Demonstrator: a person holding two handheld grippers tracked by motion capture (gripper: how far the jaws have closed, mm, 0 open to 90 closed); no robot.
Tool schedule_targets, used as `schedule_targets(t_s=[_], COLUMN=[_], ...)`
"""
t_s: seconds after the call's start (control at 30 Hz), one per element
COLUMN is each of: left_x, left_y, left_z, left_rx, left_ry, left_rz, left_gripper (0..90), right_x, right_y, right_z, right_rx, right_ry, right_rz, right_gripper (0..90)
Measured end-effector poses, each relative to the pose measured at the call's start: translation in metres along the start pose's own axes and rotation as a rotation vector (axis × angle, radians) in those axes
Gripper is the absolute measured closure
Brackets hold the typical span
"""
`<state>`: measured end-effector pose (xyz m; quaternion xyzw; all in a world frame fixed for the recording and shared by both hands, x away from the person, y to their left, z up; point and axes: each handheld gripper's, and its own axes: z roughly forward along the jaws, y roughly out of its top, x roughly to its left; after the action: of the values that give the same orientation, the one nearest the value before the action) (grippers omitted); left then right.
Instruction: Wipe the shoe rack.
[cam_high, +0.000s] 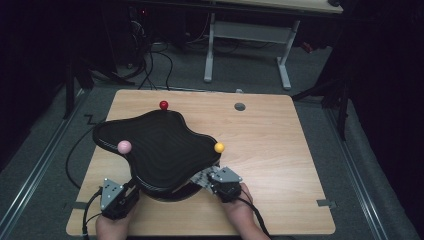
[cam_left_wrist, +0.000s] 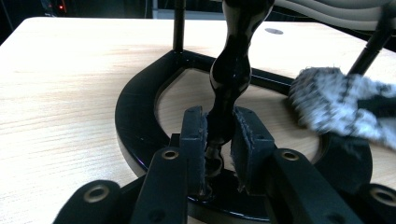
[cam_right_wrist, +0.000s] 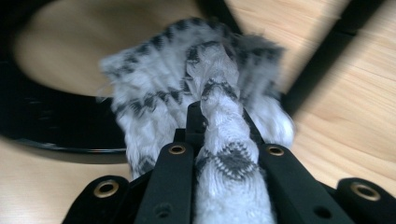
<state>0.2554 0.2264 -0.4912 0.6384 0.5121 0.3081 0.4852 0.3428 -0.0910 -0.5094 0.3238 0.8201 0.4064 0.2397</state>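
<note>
From above: one black wavy stand (cam_high: 162, 150) on pale wooden table (cam_high: 270, 165), three balls at rim, just beyond both tongs; dark room around. Left gripper (cam_left_wrist: 219, 140) clamped on one glossy black leg (cam_left_wrist: 231, 70). Right gripper (cam_right_wrist: 219, 126) clamped on one grey-patterned cloth (cam_right_wrist: 187, 88), beside the stand's base ring (cam_right_wrist: 46, 126).

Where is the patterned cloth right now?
The patterned cloth is clamped in the right claw, near the table's front edge in the high view. It sits at the black stand's ring base, under the wavy tray.
</note>
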Motion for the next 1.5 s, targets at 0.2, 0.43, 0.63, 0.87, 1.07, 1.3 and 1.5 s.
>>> schedule_targets(t_s=[0.2, 0.43, 0.63, 0.87, 1.07, 1.3, 1.5], left_x=[-0.001, -0.001, -0.003, -0.004, -0.004, -0.004, -0.004], left_y=[0.000, 0.000, 0.001, 0.001, 0.001, 0.001, 0.001], left_z=[0.000, 0.001, 0.003, 0.004, 0.004, 0.004, 0.005], left_rx=[-0.003, -0.003, 0.003, 0.000, -0.001, 0.001, 0.001], left_ry=[0.007, 0.004, 0.000, 0.001, 0.003, 0.000, -0.001], left_rz=[-0.010, 0.002, 0.000, 0.006, 0.011, 0.009, 0.008], left_gripper=[74.9, 74.9, 74.9, 74.9, 74.9, 74.9, 75.0], right_x=[0.042, 0.054, 0.007, -0.031, -0.032, -0.036, -0.034], right_y=[0.006, 0.008, -0.001, -0.002, 0.016, -0.004, -0.011], right_z=[-0.001, -0.002, -0.004, -0.022, -0.039, -0.016, -0.008], right_rx=[-0.014, -0.013, 0.008, -0.052, -0.149, -0.018, 0.029], right_ry=[0.111, 0.136, 0.005, -0.095, -0.127, -0.104, -0.095], right_rz=[-0.056, -0.090, -0.014, 0.058, 0.050, 0.066, 0.056], right_gripper=[81.4, 81.4, 81.4, 81.4, 81.4, 81.3, 81.4])
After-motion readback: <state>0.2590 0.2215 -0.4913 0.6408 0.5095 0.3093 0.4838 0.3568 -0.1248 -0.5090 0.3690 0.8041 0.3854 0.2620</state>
